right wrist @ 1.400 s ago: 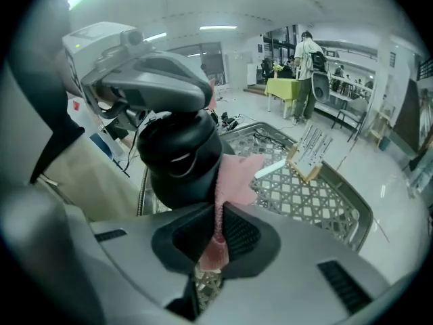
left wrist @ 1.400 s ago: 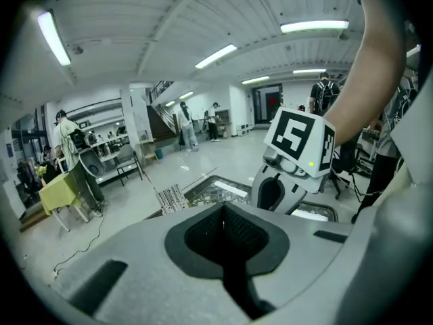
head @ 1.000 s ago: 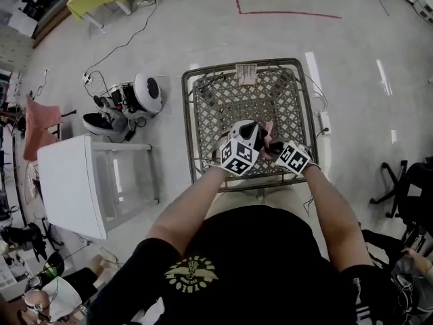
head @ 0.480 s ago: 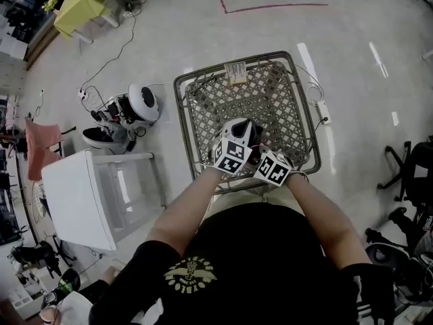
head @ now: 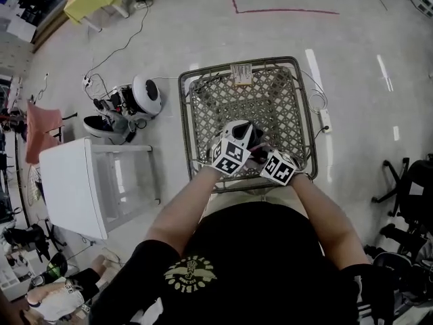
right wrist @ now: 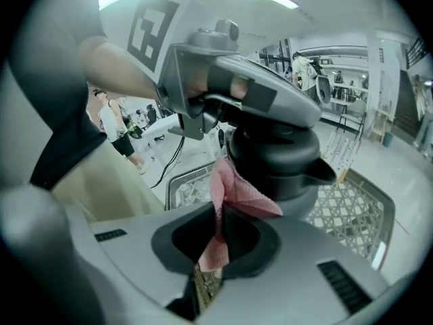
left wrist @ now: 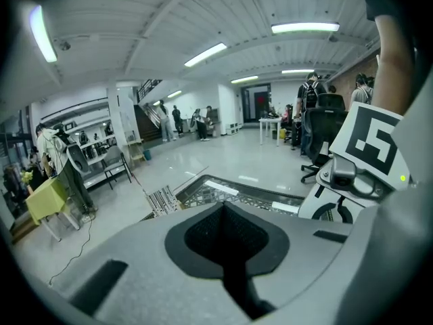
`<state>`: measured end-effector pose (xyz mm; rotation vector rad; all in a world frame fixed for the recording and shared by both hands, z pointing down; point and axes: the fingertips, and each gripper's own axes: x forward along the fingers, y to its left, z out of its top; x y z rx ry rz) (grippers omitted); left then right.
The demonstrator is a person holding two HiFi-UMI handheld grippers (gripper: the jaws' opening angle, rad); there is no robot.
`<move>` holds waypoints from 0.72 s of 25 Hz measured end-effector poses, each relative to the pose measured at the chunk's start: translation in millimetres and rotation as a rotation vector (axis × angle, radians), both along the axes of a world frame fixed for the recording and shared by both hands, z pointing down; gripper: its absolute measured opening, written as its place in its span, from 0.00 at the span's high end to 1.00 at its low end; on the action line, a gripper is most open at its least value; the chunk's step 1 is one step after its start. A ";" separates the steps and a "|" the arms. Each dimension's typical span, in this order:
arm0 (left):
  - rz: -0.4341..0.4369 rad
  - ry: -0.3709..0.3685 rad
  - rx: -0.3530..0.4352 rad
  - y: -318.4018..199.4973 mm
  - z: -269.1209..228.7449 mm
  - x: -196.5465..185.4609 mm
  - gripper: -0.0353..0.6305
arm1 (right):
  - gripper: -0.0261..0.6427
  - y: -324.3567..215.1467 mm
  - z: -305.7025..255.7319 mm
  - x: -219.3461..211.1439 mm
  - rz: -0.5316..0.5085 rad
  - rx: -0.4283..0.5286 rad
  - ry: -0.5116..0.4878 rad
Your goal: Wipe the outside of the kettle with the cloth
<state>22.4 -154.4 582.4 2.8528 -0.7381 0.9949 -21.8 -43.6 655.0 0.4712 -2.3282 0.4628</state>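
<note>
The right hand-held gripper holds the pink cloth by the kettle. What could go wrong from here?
The right hand-held gripper pinches only a narrow fold of the cloth, so rubbing may pull it free. Little cloth covers the jaws, so their hard tips might scrape the kettle or knock its spout.

in the right gripper view the right hand-held gripper (right wrist: 220, 239) hides the base of the kettle (right wrist: 277, 161). the cloth (right wrist: 233, 193), seen there, is lost under the marker cubes (head: 229, 156) in the head view, with most of the kettle.
</note>
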 end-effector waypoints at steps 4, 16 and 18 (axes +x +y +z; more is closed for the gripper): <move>-0.007 -0.012 0.041 -1.1 0.3 0.0 0.94 | 0.92 -3.4 7.5 19.5 -0.036 -0.008 0.023; -0.030 -0.017 0.090 -2.2 -3.4 2.5 0.94 | 0.92 -34.8 12.3 64.0 -0.230 0.020 0.128; -0.035 -0.018 0.095 -1.9 -3.5 3.5 0.94 | 0.92 -44.9 18.5 72.3 -0.266 0.023 0.159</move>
